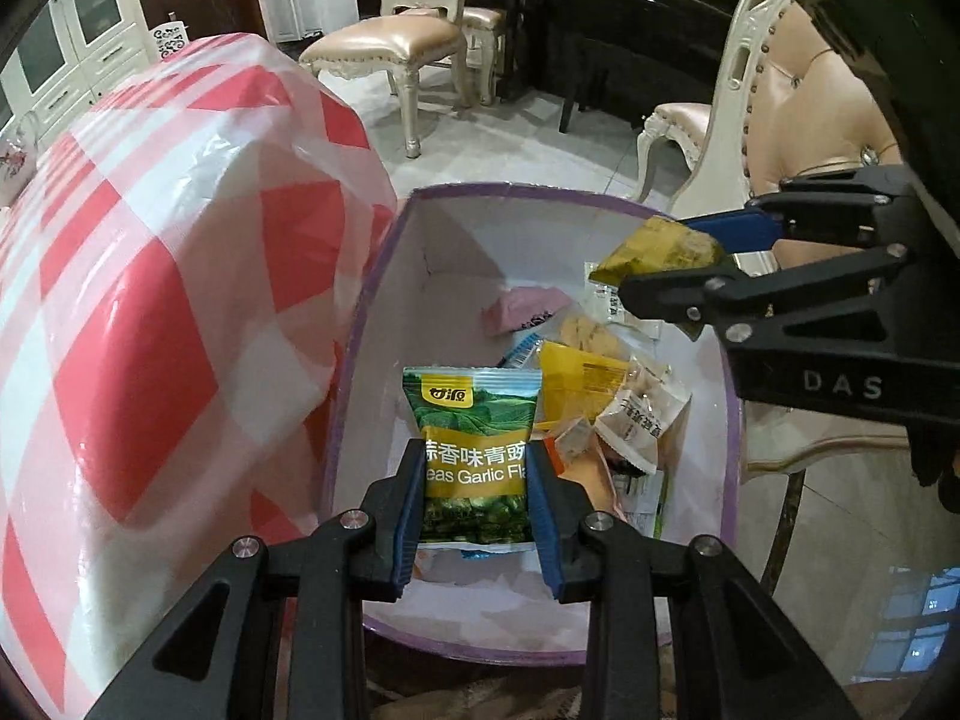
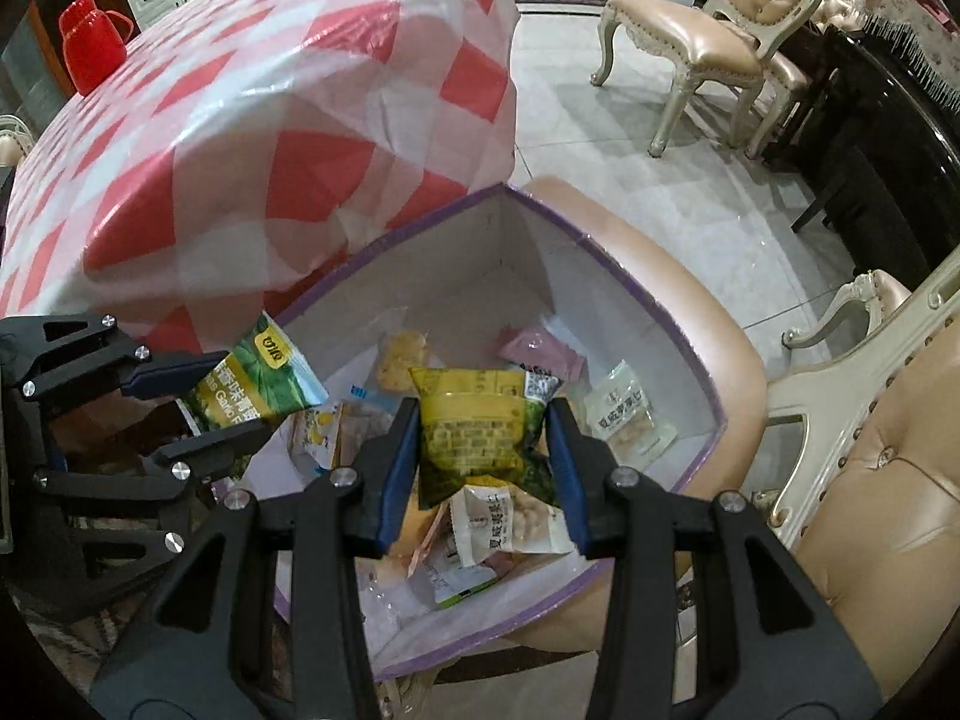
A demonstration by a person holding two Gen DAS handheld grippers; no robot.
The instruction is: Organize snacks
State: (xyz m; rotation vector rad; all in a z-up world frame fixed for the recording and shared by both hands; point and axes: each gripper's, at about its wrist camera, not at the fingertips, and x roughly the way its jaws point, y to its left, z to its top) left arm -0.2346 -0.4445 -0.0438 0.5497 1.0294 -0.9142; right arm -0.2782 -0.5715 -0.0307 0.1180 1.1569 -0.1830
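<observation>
Nearest the lens in the left wrist view, the left gripper (image 1: pixel 477 501) has its blue fingers (image 1: pixel 408 510) clenched on either edge of a green pea packet (image 1: pixel 474 450), held upright and facing the camera. In the right wrist view the right gripper (image 2: pixel 483 471) likewise grasps a yellow-green packet (image 2: pixel 480 432) by its two sides, its printed back toward the lens. Both packets hang over the open mouth of a white box with a purple rim (image 1: pixel 731 396), not yet touching the contents.

Below them, on the box floor, lie loose snacks: a clear pack of pale pieces (image 2: pixel 627 420), a pink packet (image 2: pixel 534 348), and a yellow packet (image 1: pixel 579 381), among others partly overlapped. The box stands on the seat of a padded chair (image 2: pixel 738 372), just beside the counter under a red-and-white checked cloth (image 2: pixel 288 120). Farther off stand another chair (image 2: pixel 708 48) on the tiled floor, and a red jug (image 2: pixel 90 42) on the counter.

Step in hand, as judged: depositing two snacks into the box. The next move calls for lowering slightly and releasing each set of fingers so that the packets drop inside the walls, clear of the rim.
</observation>
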